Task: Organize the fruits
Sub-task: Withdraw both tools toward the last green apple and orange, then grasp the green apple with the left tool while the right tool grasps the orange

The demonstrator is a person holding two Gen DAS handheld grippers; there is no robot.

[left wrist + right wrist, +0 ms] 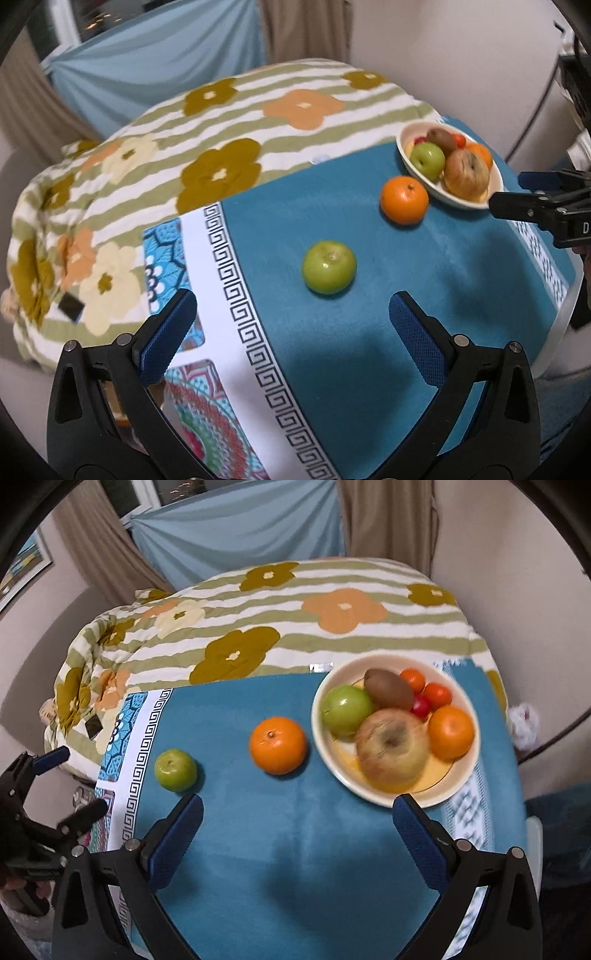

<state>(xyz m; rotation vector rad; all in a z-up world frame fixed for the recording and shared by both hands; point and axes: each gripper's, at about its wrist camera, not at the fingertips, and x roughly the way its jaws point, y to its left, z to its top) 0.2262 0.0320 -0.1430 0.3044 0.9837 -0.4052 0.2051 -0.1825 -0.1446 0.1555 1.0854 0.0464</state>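
The small round green apple (329,267) sits alone on the teal tablecloth (369,332), straight ahead of the left gripper (293,314) and just past its blue-padded fingertips, lined up with the gap between them, so a short push forward looks like all that is needed to bring it between the pads. Being round, it has no long axis to worry about, and its stem dimple faces up. The left gripper's jaws stand wide apart and hold nothing. The right gripper (297,812) is likewise spread wide and empty; from its camera the same green apple lies off to the left beyond its left fingertip, so the left hand is clearly the nearer one for this fruit. A loose round orange mandarin (277,745) lies farther on, between the apple and the cream-coloured ceramic bowl (373,794), near the bowl's rim but whether touching it I cannot tell. The bowl already holds a larger green apple (345,709), a blotchy yellow-red apple (391,751), a brown kiwi (388,688), another orange and some small red fruits, which I take to be where the loose pieces belong. The cloth is soft and napped with a white Greek-key border (236,280), so the apple may roll a little if nudged. Behind the table lies a striped floral quilt (221,147), with beige curtains and a pale blue sheet beyond.
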